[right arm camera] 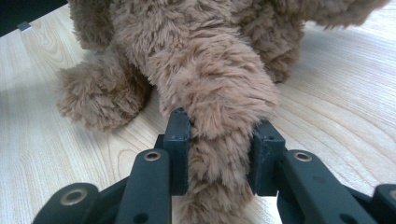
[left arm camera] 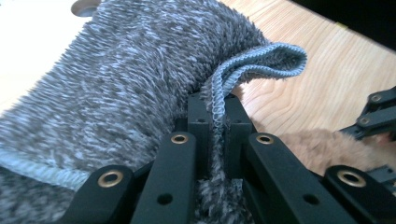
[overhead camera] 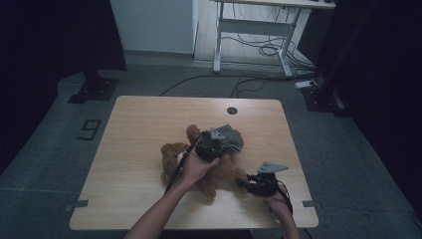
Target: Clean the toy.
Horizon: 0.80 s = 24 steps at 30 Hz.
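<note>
- Left gripper (left arm camera: 215,116): jaws clamped on the knitted hem of a grey fleece garment (left arm camera: 140,79); the hem loops up and to the right just beyond the tips.
- Right gripper (right arm camera: 218,135): jaws closed around a limb of the brown teddy bear (right arm camera: 205,60), fur bulging past both pads.
- Wooden table (overhead camera: 139,129): bare surface lies left of and beyond the bear; the near edge runs just behind the right gripper.

You had bare tabletop (overhead camera: 139,124) along the far edge and down the whole left side, open for either hand. The teddy bear (overhead camera: 175,155) under its grey fleece cloth (overhead camera: 230,137) blocked the middle, and the right gripper (overhead camera: 247,182) crowded the near right corner.
</note>
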Available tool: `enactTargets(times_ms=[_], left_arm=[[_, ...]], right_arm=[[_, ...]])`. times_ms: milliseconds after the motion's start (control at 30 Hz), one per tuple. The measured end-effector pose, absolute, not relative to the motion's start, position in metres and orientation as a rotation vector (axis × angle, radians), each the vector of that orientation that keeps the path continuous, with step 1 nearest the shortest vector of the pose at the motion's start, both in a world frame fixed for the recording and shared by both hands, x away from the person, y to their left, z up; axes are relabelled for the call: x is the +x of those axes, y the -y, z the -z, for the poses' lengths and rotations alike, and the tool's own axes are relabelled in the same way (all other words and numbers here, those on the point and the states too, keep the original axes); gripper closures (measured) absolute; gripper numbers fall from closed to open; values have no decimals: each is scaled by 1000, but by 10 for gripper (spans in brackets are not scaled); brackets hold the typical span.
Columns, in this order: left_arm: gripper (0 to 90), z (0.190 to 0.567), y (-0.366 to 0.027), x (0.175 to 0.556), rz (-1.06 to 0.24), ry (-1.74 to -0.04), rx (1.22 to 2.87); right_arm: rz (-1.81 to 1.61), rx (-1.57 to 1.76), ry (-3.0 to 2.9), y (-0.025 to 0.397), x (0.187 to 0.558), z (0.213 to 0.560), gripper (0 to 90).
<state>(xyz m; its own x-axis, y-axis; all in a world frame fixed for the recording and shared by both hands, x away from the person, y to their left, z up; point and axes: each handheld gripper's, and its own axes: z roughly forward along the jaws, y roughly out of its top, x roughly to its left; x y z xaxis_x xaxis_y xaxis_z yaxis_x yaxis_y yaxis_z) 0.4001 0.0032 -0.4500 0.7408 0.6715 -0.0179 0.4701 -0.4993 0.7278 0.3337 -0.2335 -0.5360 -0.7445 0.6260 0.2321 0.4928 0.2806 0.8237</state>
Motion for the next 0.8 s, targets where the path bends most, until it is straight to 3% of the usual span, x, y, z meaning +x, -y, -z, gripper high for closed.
enactTargets(times_ms=[133,633,800], left_arm=[[844,447,-17,393,-453,-859,2223],[842,432,-120,354,-614,-936,2126],[840,445,-148,350,-542,-996,2110]], right_arm=[[-1452,1064,-2415,233,333,537,663],[-1459,1092,-2407,235,334,539,660],[-1466,1100,-2403,235,335,539,630]])
